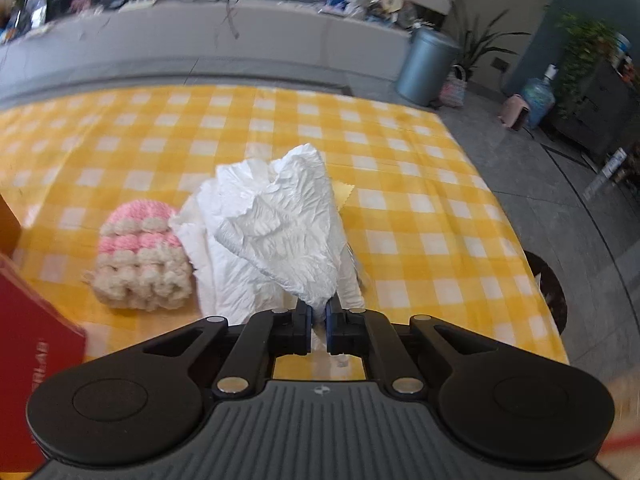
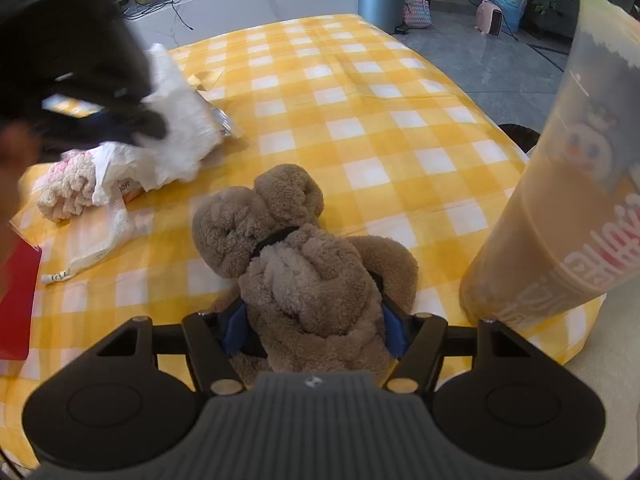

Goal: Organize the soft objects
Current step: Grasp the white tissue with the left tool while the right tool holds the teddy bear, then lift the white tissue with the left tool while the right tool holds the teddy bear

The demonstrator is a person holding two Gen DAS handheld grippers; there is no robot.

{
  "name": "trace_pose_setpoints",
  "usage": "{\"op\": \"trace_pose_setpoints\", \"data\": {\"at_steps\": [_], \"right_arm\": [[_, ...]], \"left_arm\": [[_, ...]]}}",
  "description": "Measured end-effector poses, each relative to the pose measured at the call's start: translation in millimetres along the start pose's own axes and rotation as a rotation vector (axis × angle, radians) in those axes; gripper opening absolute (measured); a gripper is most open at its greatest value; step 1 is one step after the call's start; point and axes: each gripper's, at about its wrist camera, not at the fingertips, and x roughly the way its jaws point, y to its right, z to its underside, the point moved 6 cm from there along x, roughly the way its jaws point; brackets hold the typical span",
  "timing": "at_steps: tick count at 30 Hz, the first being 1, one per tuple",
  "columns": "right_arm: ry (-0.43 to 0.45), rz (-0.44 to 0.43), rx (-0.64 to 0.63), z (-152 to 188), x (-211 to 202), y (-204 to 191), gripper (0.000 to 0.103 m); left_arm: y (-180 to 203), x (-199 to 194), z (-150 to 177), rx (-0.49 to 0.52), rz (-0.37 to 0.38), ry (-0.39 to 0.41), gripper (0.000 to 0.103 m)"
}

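White bag [image 1: 280,232] pinched in the left gripper's [image 1: 318,320] closed fingers, brown plush [image 2: 308,276] clamped between the right gripper's [image 2: 314,330] fingers, knit hat [image 1: 142,258] on the checked worktop [image 1: 420,200].

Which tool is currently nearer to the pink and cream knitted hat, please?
Left. The left tool is shut on the white plastic bag lying right beside the knitted hat. The right tool grips the brown plush toy, farther across the table.

I see a yellow-and-white checked worktop cloth [image 1: 400,184], white plastic bag [image 1: 280,232], pink-and-cream knitted hat [image 1: 142,256], brown plush toy [image 2: 304,272], red box [image 1: 36,360].
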Motion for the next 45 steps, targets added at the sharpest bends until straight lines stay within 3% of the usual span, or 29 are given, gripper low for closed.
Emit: {"op": "trace_pose_setpoints", "data": {"at_steps": [8,14,23,27,32,38,42,45], "right_arm": [[-0.003,0.000,-0.009,1.7,-0.6,-1.5,0.065],[-0.008,0.009,-0.020,2.0,-0.4,-3.5,0.065],[-0.018,0.018,-0.036,4.2,-0.3,-7.1,0.065],[-0.022,0.036,-0.056,5.0,0.3,-10.7,0.065],[-0.023,0.040,-0.067,6.6,0.3,-12.2,0.065],[-0.022,0.032,-0.067,6.8,0.9,-11.0,0.066],[-0.024,0.033,-0.078,6.7,2.0,-11.7,0.067],[-0.026,0.027,-0.074,6.1,3.0,-11.0,0.067]], "left_arm": [[-3.0,-97.5,36.2,0.264,0.047,0.068,0.007],[-16.5,-152.7,49.7,0.349,0.100,0.041,0.007],[-48.7,-212.6,53.6,0.455,0.081,-0.003,0.007],[-46.4,-205.9,59.9,0.491,0.082,-0.034,0.007],[-32.6,-170.7,69.1,0.543,0.090,-0.069,0.007],[-1.1,-114.9,84.0,0.805,0.037,-0.103,0.009],[11.0,-77.8,95.6,0.930,0.029,-0.175,0.009],[13.3,-58.2,121.7,1.080,0.021,-0.248,0.010]]}}
